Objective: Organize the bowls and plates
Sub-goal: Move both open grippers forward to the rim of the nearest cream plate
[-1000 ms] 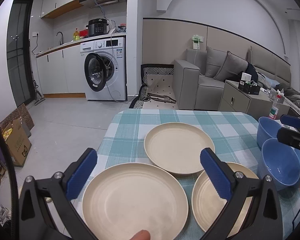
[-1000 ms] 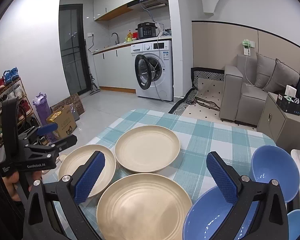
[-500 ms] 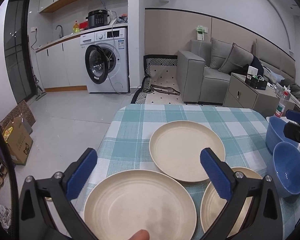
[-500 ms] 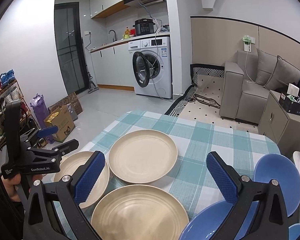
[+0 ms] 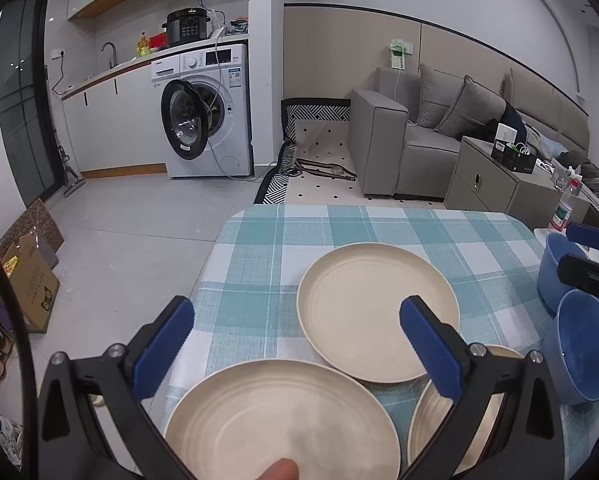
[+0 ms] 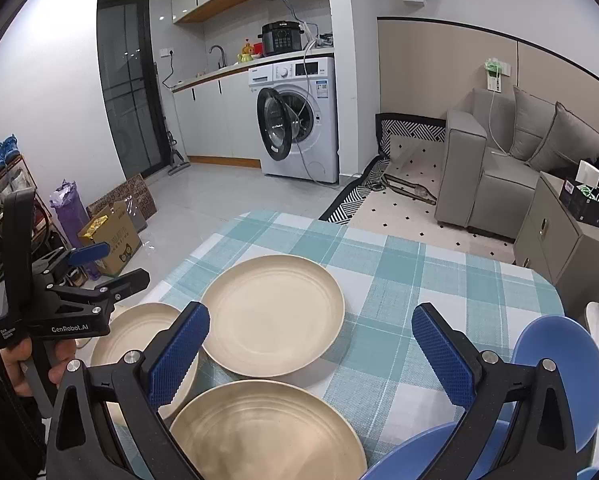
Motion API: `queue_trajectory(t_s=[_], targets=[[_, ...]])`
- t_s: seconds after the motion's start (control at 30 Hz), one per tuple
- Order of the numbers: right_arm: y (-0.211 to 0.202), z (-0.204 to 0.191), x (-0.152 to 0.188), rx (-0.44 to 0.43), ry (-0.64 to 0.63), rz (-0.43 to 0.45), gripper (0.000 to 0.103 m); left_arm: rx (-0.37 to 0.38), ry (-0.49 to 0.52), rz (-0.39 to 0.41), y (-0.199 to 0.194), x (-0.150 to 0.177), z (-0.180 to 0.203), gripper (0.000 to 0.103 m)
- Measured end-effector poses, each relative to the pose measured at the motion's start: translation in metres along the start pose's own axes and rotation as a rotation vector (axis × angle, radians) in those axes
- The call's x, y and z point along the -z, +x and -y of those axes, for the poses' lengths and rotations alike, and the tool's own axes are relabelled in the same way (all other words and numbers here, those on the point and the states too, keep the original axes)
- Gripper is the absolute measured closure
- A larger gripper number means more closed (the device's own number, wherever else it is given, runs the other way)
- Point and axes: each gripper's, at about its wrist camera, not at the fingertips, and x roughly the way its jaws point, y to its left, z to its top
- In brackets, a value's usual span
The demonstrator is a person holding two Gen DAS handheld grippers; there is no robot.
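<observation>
Both grippers have drawn back and risen, so more checked tablecloth (image 5: 259,248) shows than before.
Left gripper (image 5: 295,344) and right gripper (image 6: 311,352) hover spread and empty; three cream plates (image 6: 273,314) lie mid-cloth, blue bowls (image 6: 555,356) at its right edge.

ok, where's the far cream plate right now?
The far cream plate sits mid-table on the checked cloth in the right wrist view, beyond the two nearer cream plates and left of the blue bowls; neither gripper touches it.
</observation>
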Motion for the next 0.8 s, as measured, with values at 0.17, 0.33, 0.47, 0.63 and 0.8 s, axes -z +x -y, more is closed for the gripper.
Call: queue_trajectory(t_s=[0.17, 0.33, 0.47, 0.63, 0.8], targets=[[0.013, 0.001, -0.002, 0.015, 0.009, -0.029, 0.0, 0.006, 0.023, -0.03, 0.012, -0.003, 0.003, 0.0], [0.031, 0.002, -0.005, 0.027, 0.016, -0.073, 0.0, 0.013, 0.028, -0.055, 0.024, -0.004, 0.001, 0.0], [0.041, 0.001, -0.005, 0.024, 0.02, -0.098, 0.0, 0.016, 0.037, -0.061, 0.031, -0.006, 0.0, 0.0], [0.055, 0.003, -0.004, 0.029, 0.042, -0.136, 0.0, 0.036, 0.021, -0.081, 0.043, -0.01, -0.003, 0.0], [0.069, 0.007, -0.004, 0.036, 0.074, -0.167, 0.0, 0.041, 0.017, -0.113, 0.056, -0.009, -0.003, 0.0]])
